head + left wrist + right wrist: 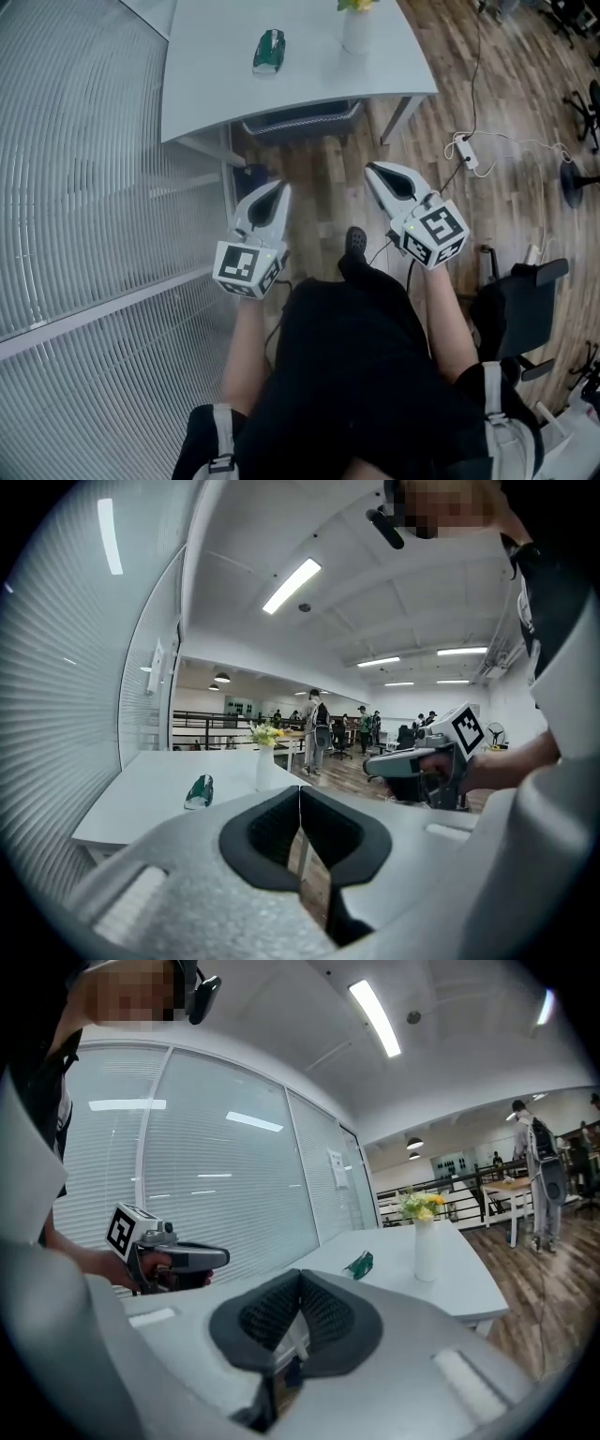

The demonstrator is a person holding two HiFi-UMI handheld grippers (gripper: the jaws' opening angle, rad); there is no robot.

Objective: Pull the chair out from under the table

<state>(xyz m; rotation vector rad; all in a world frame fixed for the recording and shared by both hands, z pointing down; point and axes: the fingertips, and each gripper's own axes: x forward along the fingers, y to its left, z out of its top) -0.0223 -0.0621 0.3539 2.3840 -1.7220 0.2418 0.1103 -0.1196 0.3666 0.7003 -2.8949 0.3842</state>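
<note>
In the head view the chair (302, 118) is tucked under the white table (206, 84); only its dark top edge shows past the table's near edge. My left gripper (283, 186) and right gripper (368, 167) hang side by side over the wood floor, short of the table and pointing toward it. Both are shut with nothing between their jaws. In the left gripper view the left gripper (300, 790) has its pads closed together. The right gripper (300, 1274) looks the same in the right gripper view. The chair is hidden behind the gripper bodies in both gripper views.
On the table lie a green object (269, 51) and a white vase with flowers (356, 28). A glass wall with blinds (84, 187) runs along the left. A power strip (466, 152) with cables lies on the floor at right, and a black office chair (525, 300) stands nearby.
</note>
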